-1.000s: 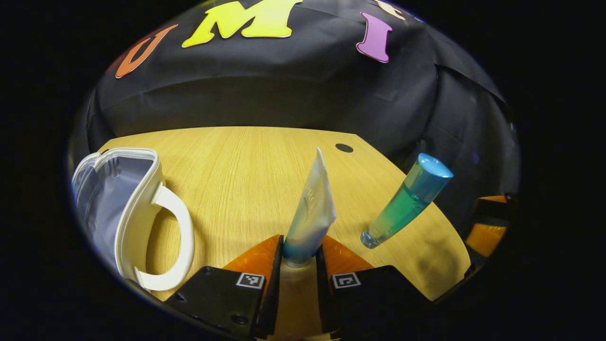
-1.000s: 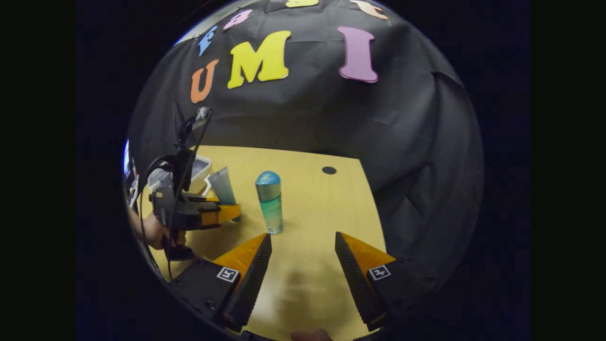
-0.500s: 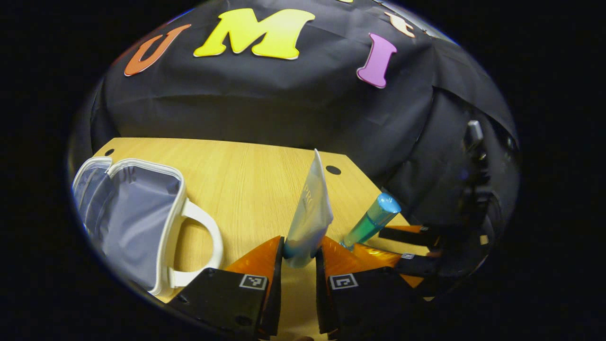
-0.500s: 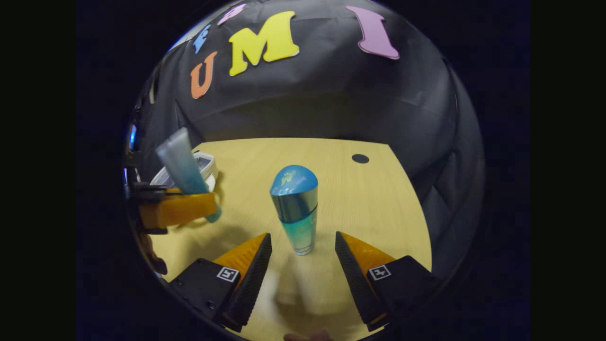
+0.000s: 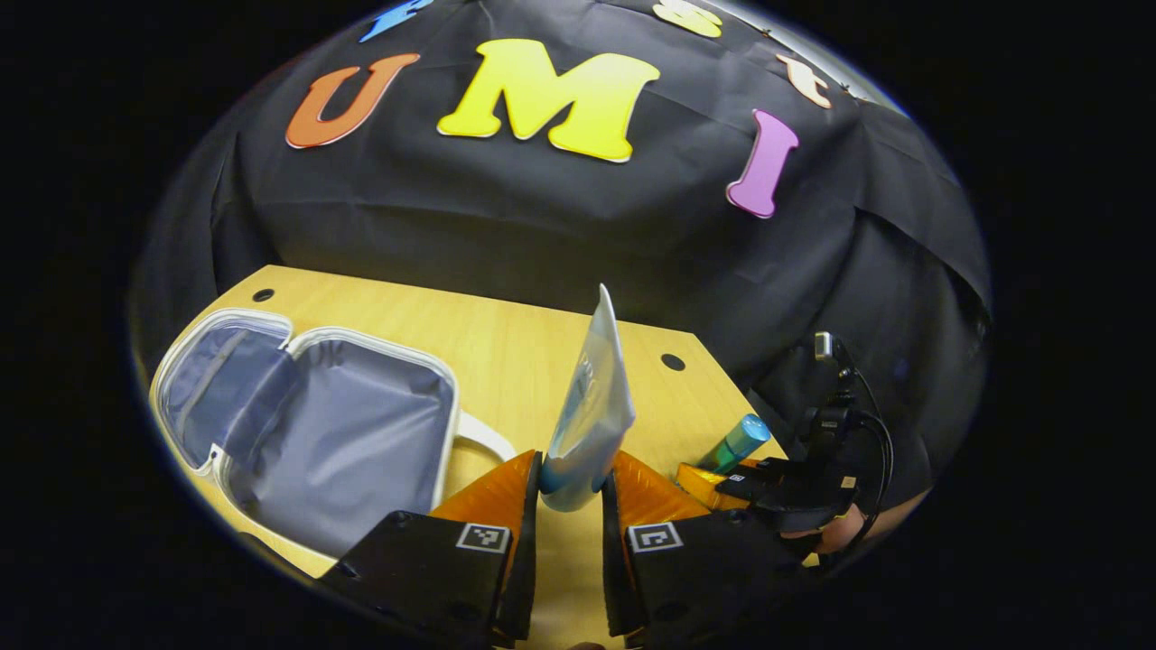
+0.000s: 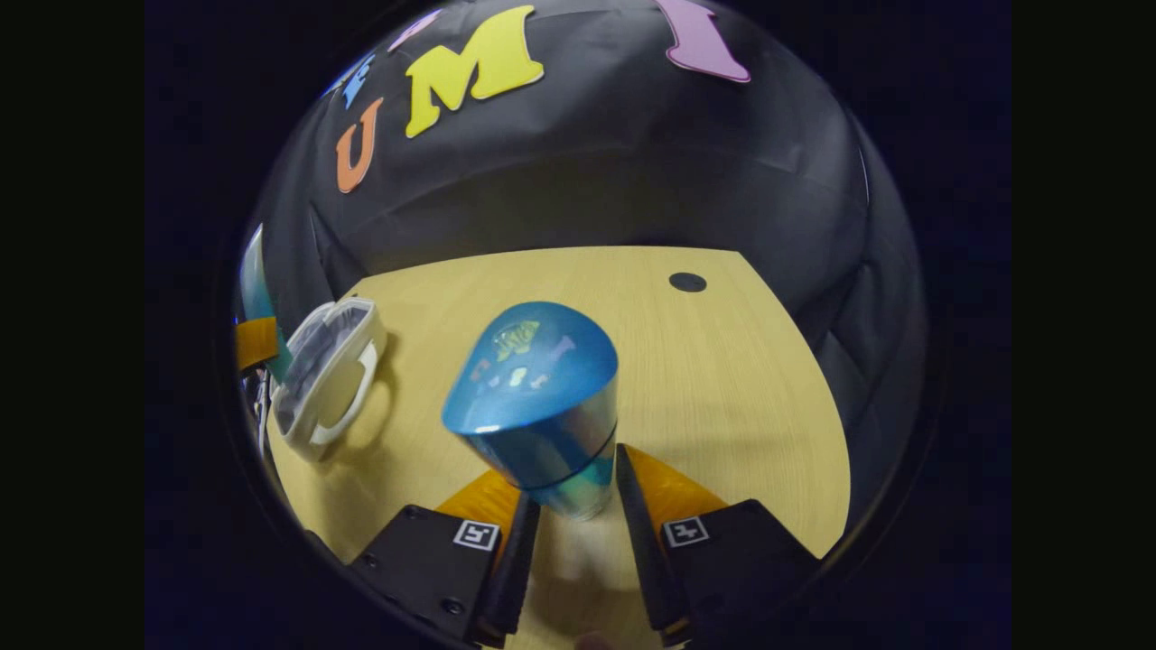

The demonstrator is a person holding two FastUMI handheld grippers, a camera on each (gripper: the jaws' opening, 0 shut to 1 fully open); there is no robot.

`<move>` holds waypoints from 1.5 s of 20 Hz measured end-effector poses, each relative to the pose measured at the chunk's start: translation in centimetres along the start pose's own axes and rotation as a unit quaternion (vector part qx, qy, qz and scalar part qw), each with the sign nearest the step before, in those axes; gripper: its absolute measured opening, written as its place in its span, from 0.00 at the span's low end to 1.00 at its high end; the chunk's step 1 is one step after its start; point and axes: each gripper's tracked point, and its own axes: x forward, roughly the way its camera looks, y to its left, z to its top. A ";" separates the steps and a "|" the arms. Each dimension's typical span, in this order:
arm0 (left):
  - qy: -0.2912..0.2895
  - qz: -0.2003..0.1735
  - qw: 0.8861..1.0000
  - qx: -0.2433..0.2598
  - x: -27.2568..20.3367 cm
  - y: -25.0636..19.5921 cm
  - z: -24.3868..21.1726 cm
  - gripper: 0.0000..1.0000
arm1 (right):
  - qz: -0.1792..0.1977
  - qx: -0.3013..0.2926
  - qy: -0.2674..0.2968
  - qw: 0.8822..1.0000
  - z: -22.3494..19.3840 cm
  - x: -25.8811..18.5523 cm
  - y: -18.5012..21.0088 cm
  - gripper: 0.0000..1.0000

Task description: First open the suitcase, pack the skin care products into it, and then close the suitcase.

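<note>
My left gripper [image 5: 571, 483] is shut on a pale blue tube [image 5: 591, 406], held upright above the wooden table [image 5: 506, 352]. The small white suitcase [image 5: 316, 433] lies open to its left, grey lining showing, handle toward the tube. In the right gripper view my right gripper [image 6: 572, 506] is shut on a blue-green bottle with a blue cap [image 6: 540, 402], which tilts left. The suitcase [image 6: 327, 375] shows at the far left there, with the tube [image 6: 256, 293] beside it. In the left gripper view the bottle [image 5: 736, 442] and the right gripper [image 5: 722, 478] sit at lower right.
The table has round cable holes [image 5: 672, 362] near its back edge, and black cloth hangs close behind it. A hand [image 5: 840, 533] holds the right gripper at the table's right edge. Bare wood [image 6: 722, 379] lies right of the bottle.
My right gripper moved up to the bottle and shut on it. My left gripper rose and pulled back with the tube, bringing more of the open suitcase into view.
</note>
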 end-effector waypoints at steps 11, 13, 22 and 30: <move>0.038 0.249 0.966 0.062 -3.0 16.1 1.2 0.34 | -0.005 -0.016 0.002 1.000 1.7 -5.5 1.2 0.35; 0.074 0.302 0.947 0.085 -3.3 19.4 0.3 0.34 | 0.006 -0.027 0.003 1.000 2.0 -8.3 1.1 0.35; 0.210 0.413 0.877 0.128 -2.1 25.9 -4.3 0.34 | -0.004 -0.015 -0.019 1.000 4.6 -14.8 0.5 0.35; 0.341 0.483 0.801 0.091 -2.7 27.7 -8.3 0.34 | 0.031 -0.027 -0.043 0.998 5.5 -17.0 2.4 0.34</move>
